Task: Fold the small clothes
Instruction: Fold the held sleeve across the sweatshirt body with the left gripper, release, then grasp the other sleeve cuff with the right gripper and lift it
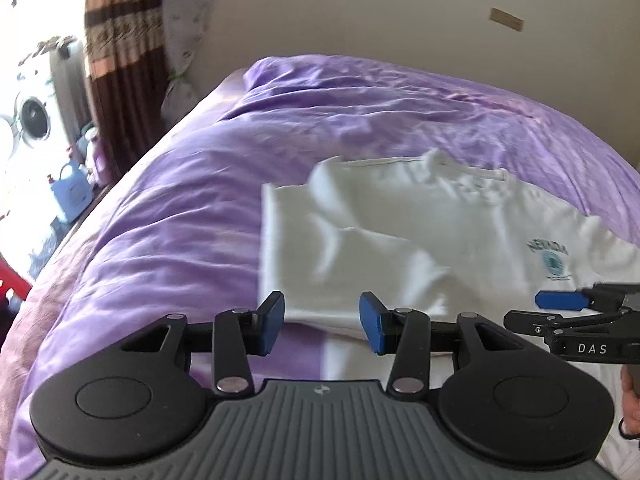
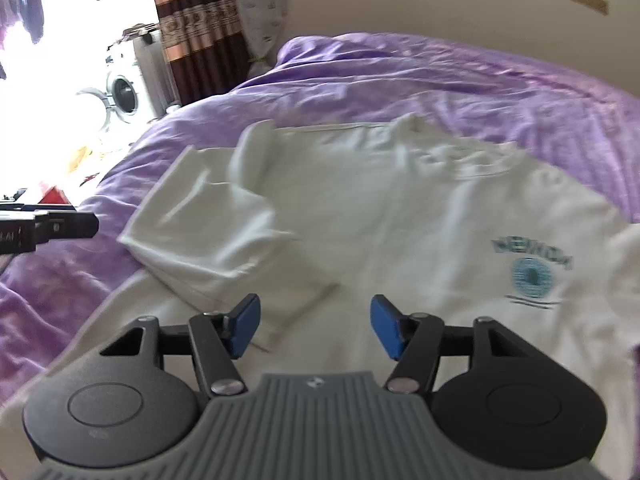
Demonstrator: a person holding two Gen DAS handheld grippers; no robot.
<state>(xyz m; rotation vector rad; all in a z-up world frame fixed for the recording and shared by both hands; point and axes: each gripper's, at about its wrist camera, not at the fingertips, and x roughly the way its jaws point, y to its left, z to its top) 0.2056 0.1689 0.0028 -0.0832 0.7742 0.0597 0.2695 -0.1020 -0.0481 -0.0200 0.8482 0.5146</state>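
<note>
black claw (image 1: 322,328) arms, blue pads (image 1: 374,330) (silver screws), ribbed grey body

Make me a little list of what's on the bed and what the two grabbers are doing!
bed cover: purple bedspread, wrinkled
clothing: white T-shirt lying on the bedspread, one sleeve folded over its body
print: blue-green logo on the chest
left gripper: open, empty, at the shirt's edge
right gripper: open, empty, over the shirt
background: washing machine and curtain beyond the bed
fold progress: begun, not finished
</note>
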